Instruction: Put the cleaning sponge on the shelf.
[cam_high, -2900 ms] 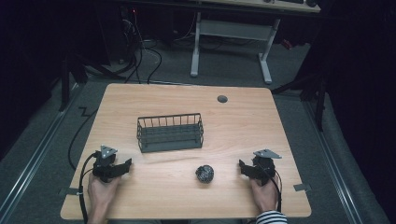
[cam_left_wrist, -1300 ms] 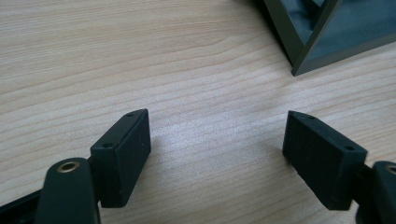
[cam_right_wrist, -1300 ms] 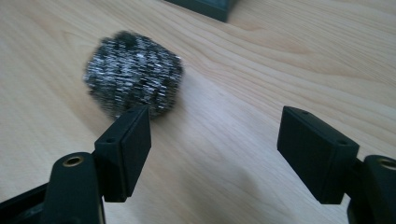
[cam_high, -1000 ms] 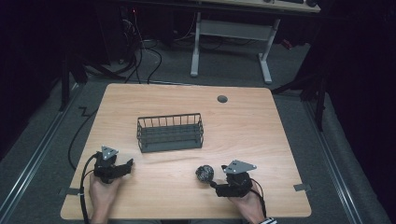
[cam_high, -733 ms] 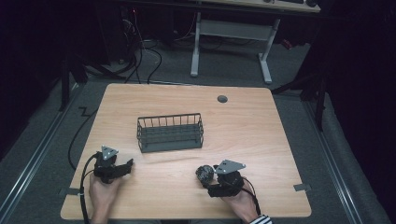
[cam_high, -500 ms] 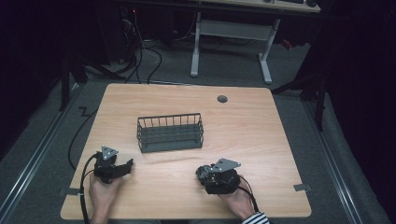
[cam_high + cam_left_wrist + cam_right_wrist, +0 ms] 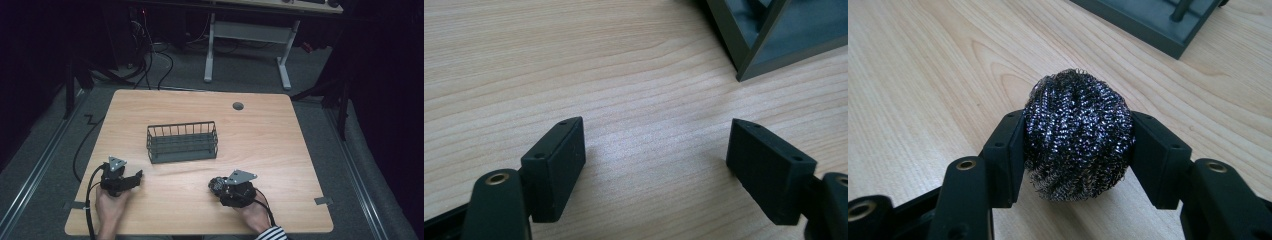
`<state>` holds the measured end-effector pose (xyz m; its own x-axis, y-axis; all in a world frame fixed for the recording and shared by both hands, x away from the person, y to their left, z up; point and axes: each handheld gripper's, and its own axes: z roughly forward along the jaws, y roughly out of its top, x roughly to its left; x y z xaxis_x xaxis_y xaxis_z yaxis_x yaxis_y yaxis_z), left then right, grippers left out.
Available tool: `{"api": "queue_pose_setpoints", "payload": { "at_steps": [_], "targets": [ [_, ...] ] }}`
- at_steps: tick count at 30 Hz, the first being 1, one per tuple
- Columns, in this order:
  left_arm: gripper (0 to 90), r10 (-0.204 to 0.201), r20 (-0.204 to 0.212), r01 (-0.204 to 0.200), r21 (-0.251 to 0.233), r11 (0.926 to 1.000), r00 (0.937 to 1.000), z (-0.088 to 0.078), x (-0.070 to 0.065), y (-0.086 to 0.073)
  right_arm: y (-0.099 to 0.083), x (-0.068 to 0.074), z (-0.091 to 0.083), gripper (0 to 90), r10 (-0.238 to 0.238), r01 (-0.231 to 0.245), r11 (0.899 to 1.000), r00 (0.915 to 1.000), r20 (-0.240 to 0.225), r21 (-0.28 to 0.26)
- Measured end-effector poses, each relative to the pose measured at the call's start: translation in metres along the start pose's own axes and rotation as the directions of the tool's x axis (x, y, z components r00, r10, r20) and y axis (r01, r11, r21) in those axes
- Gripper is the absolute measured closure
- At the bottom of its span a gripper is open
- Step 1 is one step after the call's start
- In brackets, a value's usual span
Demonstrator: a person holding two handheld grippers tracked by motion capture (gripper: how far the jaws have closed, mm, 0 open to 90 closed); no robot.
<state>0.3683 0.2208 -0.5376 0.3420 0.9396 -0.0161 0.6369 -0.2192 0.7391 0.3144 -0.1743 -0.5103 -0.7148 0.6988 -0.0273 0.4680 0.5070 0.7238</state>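
A dark steel-wool scrubber ball (image 7: 1078, 130) rests on the wooden table, near the front right of centre (image 7: 215, 183). My right gripper (image 7: 1078, 150) has just been closing, and its two pads now press on the ball's sides; in the high view the right gripper (image 7: 219, 186) points left. At the front left my left gripper (image 7: 136, 177) lies on the table, open, with bare wood between its jaws (image 7: 656, 160). A dark wire basket (image 7: 181, 126) stands at the table's middle, beyond both grippers.
A corner of the basket (image 7: 744, 45) lies ahead and to the right of the left jaws, and its base (image 7: 1148, 20) is beyond the ball. A round cable hole (image 7: 238, 106) sits at the table's back. Cables trail from both grippers over the front edge.
My right gripper has moved left from the front right corner to the scrubber ball and closed on it. The left gripper has stayed in place.
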Motion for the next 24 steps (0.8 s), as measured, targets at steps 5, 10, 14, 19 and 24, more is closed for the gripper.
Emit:
{"api": "queue_pose_setpoints", "payload": {
  "at_steps": [5,10,14,19,24],
  "targets": [
    [24.2,0.000,0.000,0.000,0.000,1.0000,1.0000,0.000,0.000,0.000,0.004,0.001,-0.003,45.1,0.000,0.000,1.000,0.9998,-0.022,-0.010],
    [24.2,0.000,0.000,0.000,0.000,1.0000,1.0000,0.000,0.000,0.000,0.008,0.000,-0.007,45.4,0.004,-0.006,1.000,0.9989,-0.047,-0.024],
    [24.2,0.000,0.000,0.000,0.000,1.0000,1.0000,0.000,0.000,0.000,0.015,-0.002,-0.012,45.5,0.002,-0.005,0.999,0.9977,-0.068,-0.037],
    [24.2,0.000,0.001,0.000,0.000,1.0000,1.0000,0.000,0.000,0.000,0.029,-0.009,-0.018,45.6,0.012,-0.018,0.998,0.9947,-0.102,-0.055],
    [24.1,0.000,0.001,0.000,0.000,1.0000,1.0000,0.000,0.000,0.000,0.046,-0.017,-0.024,45.9,0.023,-0.031,0.997,0.9932,-0.115,-0.069]
  ]
}}
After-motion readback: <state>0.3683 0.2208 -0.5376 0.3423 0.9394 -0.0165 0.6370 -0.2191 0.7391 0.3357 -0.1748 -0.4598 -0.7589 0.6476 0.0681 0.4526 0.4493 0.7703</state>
